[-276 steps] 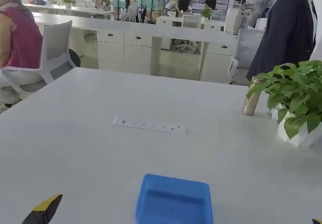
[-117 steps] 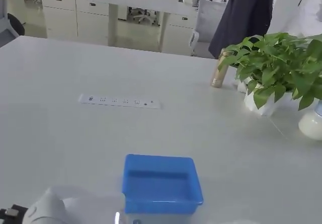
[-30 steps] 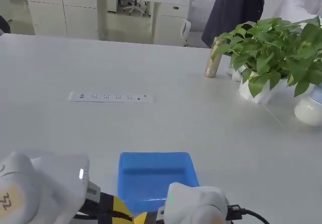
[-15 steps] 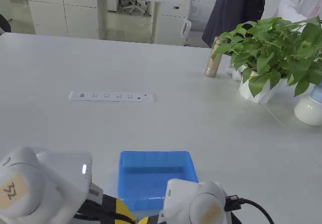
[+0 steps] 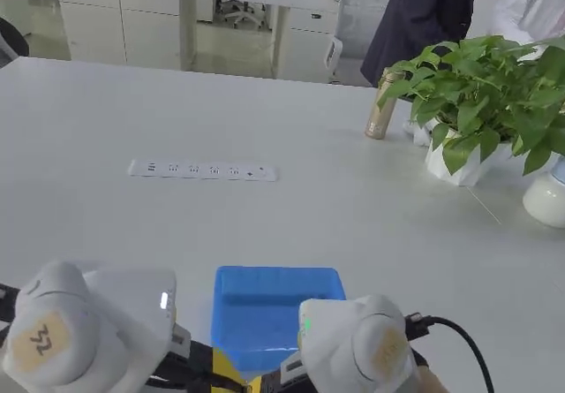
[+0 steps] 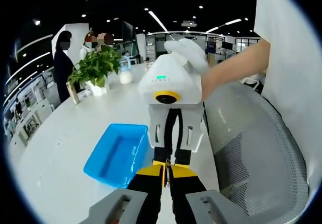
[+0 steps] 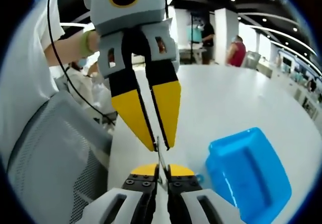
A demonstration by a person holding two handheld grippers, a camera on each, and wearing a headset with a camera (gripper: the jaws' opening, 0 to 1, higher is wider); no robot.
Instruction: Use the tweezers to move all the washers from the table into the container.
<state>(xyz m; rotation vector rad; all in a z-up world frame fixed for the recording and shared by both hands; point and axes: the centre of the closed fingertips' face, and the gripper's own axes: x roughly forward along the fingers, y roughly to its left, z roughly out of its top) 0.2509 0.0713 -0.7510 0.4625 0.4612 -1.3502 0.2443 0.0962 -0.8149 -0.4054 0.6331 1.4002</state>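
Since some four seconds earlier, when just one white housing showed at the lower left of the head view, the right claw [image 7: 160, 176] had come in to face the left claw [image 6: 168, 172] at the near edge of the worktop [image 5: 353, 216]. Their tips met nose to nose, just short of the blue container [image 5: 279, 274]. Each claw was pinched closed on the tweezers [image 7: 159, 156], which appeared as no more than a thin silver sliver running from between the right jaws up to the yellow tips of the left ones. In the left gripper view the same sliver was barely readable in the narrow slit between the jaws. From the head view the meeting point was cut off by the bottom edge and largely hidden behind the two white housings, so only a scrap of yellow fingertip showed there. The container sat on the worktop directly beyond the claws, its near wall covered by them. Its floor looked plain blue, though anything small in it could not be made out. Farther back lay a white power strip [image 5: 201, 170]. To the right stood a leafy plant [image 5: 481, 93] in a white pot, with a gold bottle [image 5: 380, 104] just beside it and a white jar [image 5: 547, 200] cut by the frame edge.
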